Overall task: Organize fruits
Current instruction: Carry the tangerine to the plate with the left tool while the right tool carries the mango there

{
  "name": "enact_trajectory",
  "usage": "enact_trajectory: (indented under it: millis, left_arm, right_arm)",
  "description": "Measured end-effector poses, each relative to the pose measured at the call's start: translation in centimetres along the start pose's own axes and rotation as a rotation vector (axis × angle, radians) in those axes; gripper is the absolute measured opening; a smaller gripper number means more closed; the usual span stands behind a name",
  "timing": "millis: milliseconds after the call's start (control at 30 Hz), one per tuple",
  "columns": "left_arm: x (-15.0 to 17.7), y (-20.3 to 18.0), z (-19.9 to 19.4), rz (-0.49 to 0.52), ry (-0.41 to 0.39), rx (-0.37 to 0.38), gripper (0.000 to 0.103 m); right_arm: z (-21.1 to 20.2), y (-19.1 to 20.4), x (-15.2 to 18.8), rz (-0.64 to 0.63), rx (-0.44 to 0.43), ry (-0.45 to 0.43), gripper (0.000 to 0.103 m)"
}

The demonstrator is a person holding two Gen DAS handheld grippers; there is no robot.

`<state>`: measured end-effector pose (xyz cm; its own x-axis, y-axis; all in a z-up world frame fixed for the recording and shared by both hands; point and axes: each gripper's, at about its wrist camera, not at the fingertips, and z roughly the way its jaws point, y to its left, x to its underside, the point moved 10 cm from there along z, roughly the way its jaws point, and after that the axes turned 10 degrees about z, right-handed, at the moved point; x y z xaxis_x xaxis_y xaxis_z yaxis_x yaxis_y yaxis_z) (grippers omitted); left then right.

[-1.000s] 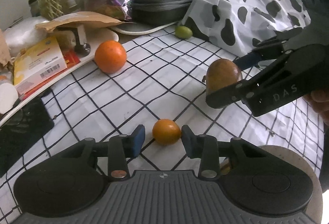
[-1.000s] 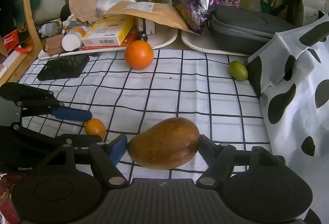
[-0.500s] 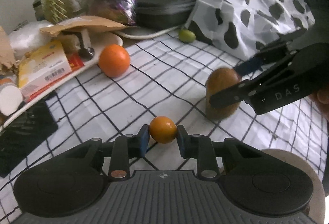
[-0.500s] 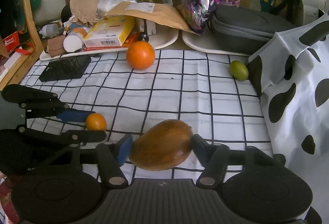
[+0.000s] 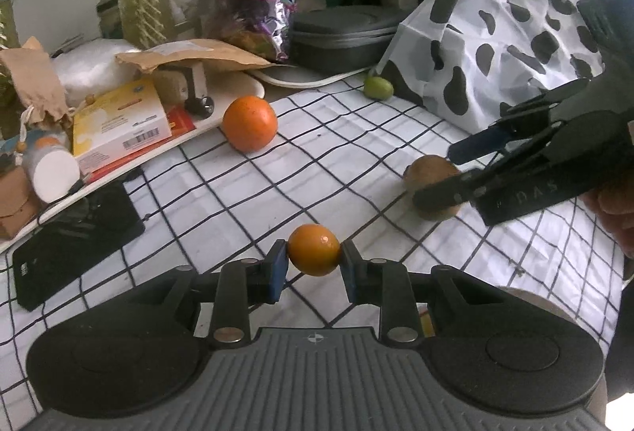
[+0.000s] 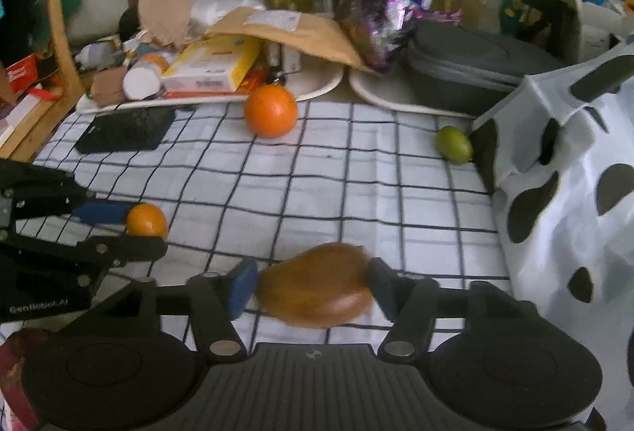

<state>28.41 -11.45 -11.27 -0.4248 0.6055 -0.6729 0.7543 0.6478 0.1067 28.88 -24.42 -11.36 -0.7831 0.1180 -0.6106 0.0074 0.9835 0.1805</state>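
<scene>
left gripper [image 5: 314,266] clenched on small orange fruit [image 5: 314,249], off the table | right gripper [image 6: 311,286] jaws opening, brown mango [image 6: 317,286] between them | risk: mango rolling free on checked cloth [image 6: 356,173]; round fruit slipping out

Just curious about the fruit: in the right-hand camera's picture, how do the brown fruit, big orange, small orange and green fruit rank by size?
1. Brown fruit, though nearest the camera.
2. Big orange.
3. Small orange and green fruit: too alike to rank.
</scene>
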Motion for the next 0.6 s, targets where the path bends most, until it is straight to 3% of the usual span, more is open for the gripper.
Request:
enact_trajectory:
  millis: [400, 600]
  left_arm:
    - [0.1, 0.9, -0.9, -0.033, -0.017, -0.003, 0.028]
    - [0.2, 1.0, -1.0, -0.034, -0.017, 0.001, 0.028]
  right_arm:
    - [2.1, 0.7, 1.4, -0.196, 0.103, 0.019, 0.093]
    - [3.2, 0.5, 1.5, -0.225, 0.081, 0.039, 0.093]
